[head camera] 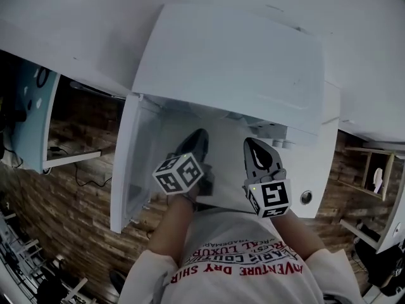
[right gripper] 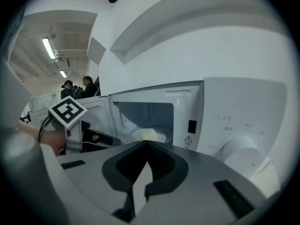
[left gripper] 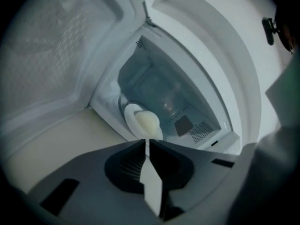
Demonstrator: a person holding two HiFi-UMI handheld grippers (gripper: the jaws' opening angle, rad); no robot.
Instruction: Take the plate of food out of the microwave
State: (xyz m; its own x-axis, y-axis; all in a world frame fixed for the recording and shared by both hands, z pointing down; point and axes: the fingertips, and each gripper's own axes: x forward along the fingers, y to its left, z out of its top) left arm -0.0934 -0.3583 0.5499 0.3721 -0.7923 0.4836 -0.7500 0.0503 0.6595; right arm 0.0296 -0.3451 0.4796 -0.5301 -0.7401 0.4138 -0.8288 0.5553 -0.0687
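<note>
The round white plate (left gripper: 131, 115) with its pale yellowish mound of food (left gripper: 148, 122) sits inside the boxy white microwave (left gripper: 154, 81), close to the front opening. We cannot tell what the food is; the plate's lower edge is cut off behind the grey body of the left gripper (left gripper: 146, 141); in the right gripper view only a sliver of plate and food shows above that gripper's own body; in the head view the microwave's top panel hides the plate altogether.

The white microwave door (left gripper: 51, 55) is swung wide to the left; its inner window looks hazy and we make out nothing through it.

The left gripper's jaws are closed tip to tip with nothing between them; it hovers just outside the opening, apart from the plate. The right gripper (right gripper: 144, 144) likewise has its jaws pressed together on nothing; it hangs before the microwave, beside the left one.

In the right gripper view we see the left gripper's black-and-white marker cube (right gripper: 68, 111); the hand behind it is only partly visible. Right of the cavity is a round white knob (right gripper: 239, 146); the print around it is too small to read.

At the bottom of the head view the person's light printed shirt (head camera: 247, 265) is cut off by the edge; a brick-patterned floor (head camera: 69, 220) lies to the left. Small dark figures of people (right gripper: 77, 89) stand far off, indistinct.
</note>
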